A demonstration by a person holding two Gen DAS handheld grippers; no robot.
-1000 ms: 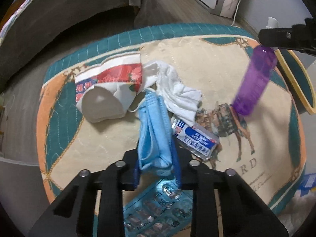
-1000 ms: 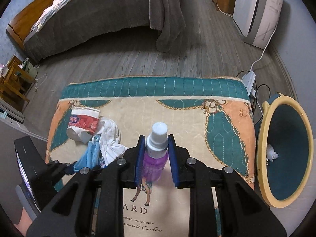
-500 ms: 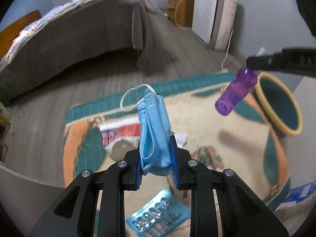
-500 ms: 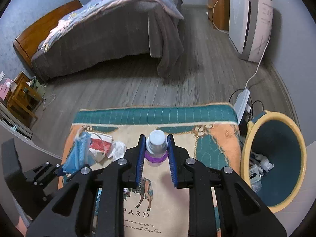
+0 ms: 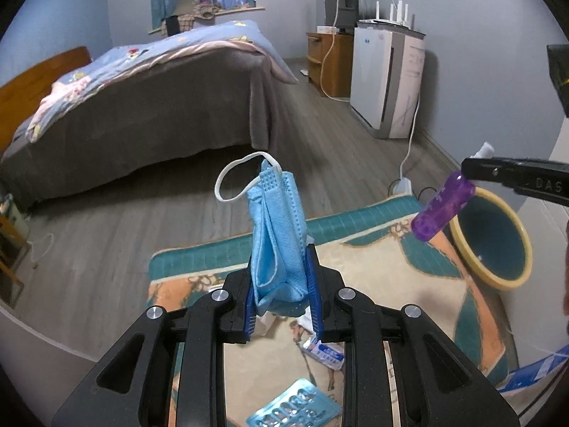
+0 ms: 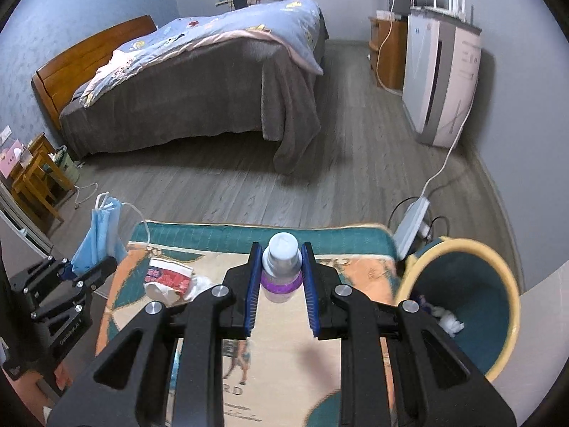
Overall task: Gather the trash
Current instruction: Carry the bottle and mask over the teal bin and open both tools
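The left gripper [image 5: 281, 295] pinches one folded blue mask [image 5: 277, 235], pleated fabric, held above the rug [image 5: 384, 267]; the right gripper [image 6: 281, 277] clamps one purple bottle [image 6: 281, 274], clear plastic with a pale cap; one round yellow-rimmed bin [image 6: 498, 348] sits just right of the rug; one blister pack [image 5: 295, 407] lies below.

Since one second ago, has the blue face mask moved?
Yes. The left gripper has lifted the blue face mask off the patterned mat, where it lay among the litter; it now hangs above the mat.
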